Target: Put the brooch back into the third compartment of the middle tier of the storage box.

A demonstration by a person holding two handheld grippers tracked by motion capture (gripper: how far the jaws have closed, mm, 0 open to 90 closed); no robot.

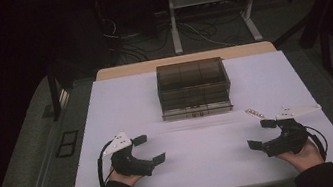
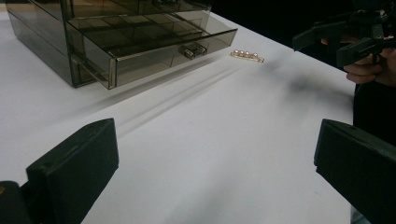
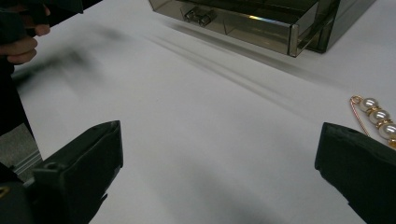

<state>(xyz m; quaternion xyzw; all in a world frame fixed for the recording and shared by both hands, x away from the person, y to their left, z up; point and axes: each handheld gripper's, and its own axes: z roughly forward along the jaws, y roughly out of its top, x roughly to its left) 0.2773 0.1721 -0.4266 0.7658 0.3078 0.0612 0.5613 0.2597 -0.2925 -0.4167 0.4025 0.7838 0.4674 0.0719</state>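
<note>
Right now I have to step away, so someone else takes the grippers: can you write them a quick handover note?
Left gripper: open, holds nothing, low at the table's near left.
Right gripper: open, holds nothing, near right.
Pearl pin: lies on the white table, just beyond the right gripper.
Smoked drawer box: mid-table, bottom drawer pulled out.
Done: drawer open.
Left: probably pick up the pin and put it in the drawer.

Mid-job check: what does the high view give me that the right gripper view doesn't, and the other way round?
The high view adds the whole smoky transparent plastic drawer box, top included, both black grippers, left and right, fingers spread open, and cables on the floor beyond the table. The right gripper view adds close detail: the small metal drawer handle and separate pearls and a gold loop on the gold pearl pin. Both share the white table, the box's pulled-out bottom drawer and the pin lying apart from it.
</note>
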